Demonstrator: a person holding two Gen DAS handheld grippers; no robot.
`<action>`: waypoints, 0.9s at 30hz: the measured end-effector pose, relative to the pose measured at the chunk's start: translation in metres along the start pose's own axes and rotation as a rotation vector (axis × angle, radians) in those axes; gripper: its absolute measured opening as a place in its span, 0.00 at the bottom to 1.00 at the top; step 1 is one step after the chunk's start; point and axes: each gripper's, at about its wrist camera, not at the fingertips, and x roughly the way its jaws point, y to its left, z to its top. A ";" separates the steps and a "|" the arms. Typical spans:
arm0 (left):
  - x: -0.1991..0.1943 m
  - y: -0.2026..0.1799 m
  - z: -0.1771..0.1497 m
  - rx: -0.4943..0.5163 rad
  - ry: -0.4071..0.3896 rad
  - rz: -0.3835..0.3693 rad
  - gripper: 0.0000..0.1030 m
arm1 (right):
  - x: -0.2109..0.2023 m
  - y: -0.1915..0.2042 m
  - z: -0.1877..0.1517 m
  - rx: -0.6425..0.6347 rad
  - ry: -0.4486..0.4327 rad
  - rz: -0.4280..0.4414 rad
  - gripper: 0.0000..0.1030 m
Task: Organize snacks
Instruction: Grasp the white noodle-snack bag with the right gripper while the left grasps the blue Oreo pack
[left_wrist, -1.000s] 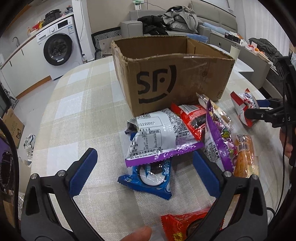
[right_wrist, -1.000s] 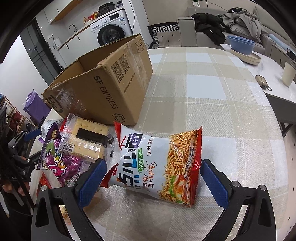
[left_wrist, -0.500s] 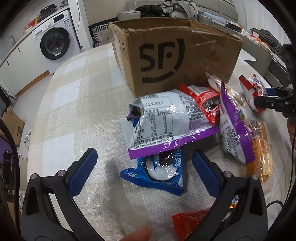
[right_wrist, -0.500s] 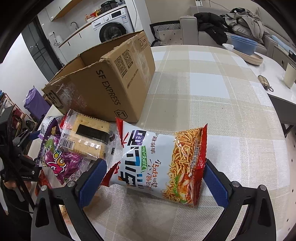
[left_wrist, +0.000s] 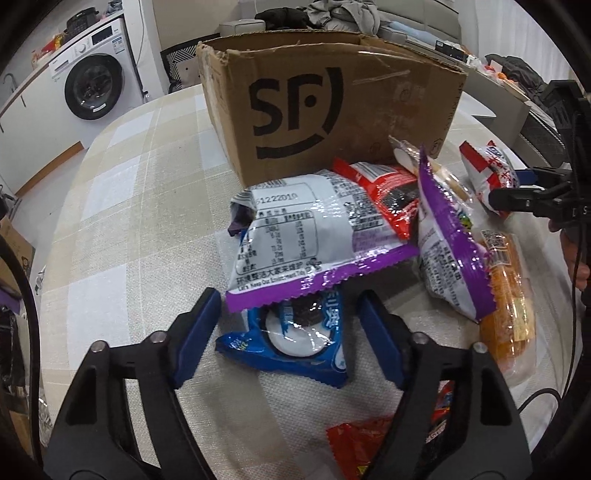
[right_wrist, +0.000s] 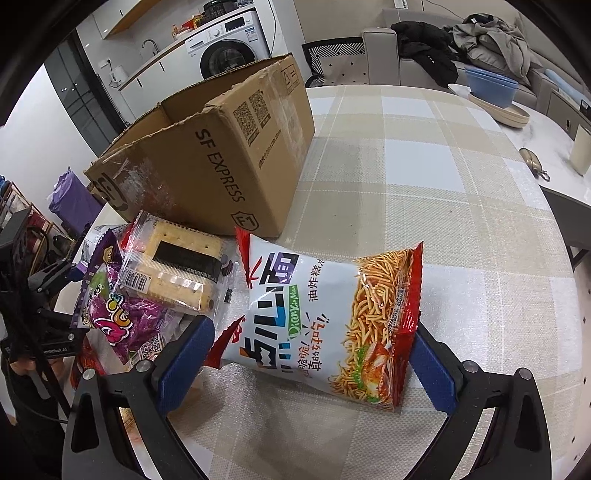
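The left gripper (left_wrist: 288, 325) has been lowered over the blue cookie packet (left_wrist: 295, 341), and its jaws, spread wide a second ago, are closing around it; the pads are not yet pressed against the wrapper. The packet lies flat on the table (left_wrist: 122, 206), partly tucked under a silver-and-purple bag (left_wrist: 314, 236) in front of the cardboard box (left_wrist: 328, 99). A grasp appears to be under way. The right gripper (right_wrist: 312, 350) is kept spread around the noodle bag (right_wrist: 332, 317), unmoved, with no visible pinch.
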 end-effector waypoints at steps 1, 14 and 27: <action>-0.001 0.000 -0.001 0.002 -0.002 -0.003 0.64 | 0.000 0.000 0.000 -0.002 0.000 0.001 0.99; -0.015 -0.014 -0.009 0.022 -0.028 0.009 0.42 | -0.007 0.011 -0.005 -0.064 -0.023 0.033 0.77; -0.044 -0.005 -0.007 -0.032 -0.084 -0.091 0.42 | -0.019 0.014 -0.006 -0.096 -0.061 0.100 0.65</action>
